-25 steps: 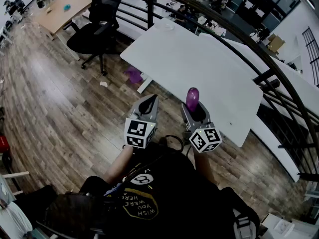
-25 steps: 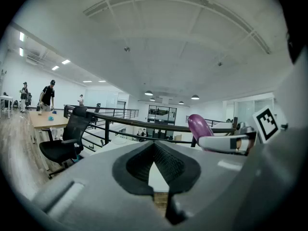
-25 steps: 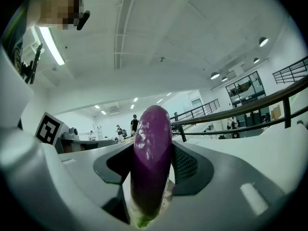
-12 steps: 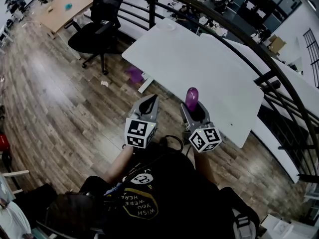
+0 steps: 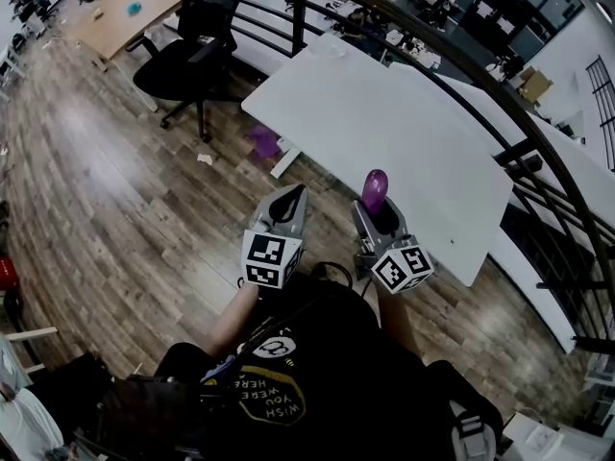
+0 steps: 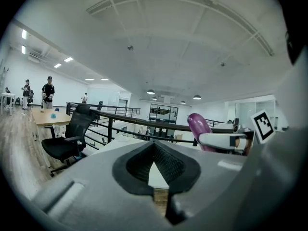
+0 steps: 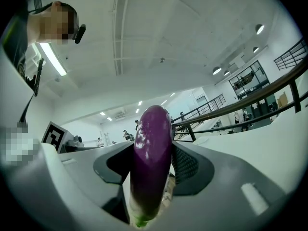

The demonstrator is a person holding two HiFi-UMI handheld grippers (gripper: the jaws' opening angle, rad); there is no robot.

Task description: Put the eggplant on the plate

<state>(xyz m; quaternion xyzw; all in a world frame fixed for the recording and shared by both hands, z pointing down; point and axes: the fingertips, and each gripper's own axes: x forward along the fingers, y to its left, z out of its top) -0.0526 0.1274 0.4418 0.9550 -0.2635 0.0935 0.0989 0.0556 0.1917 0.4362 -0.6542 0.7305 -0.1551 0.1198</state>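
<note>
A purple eggplant stands upright in my right gripper, whose jaws are shut on its lower half over the near edge of the white table. In the right gripper view the eggplant fills the gap between the pads, stem end down. A small white plate lies at the table's far end. My left gripper hovers over the wood floor just short of the table, shut and holding nothing. In the left gripper view its tips meet, and the eggplant shows to the right.
A black office chair stands left of the table, with a purple object on the floor by the table leg. A dark railing runs behind the table. A wooden desk stands far left.
Both grippers have edged slightly toward the table together with the person. The eggplant stays gripped in the right gripper, and the left stays shut.
</note>
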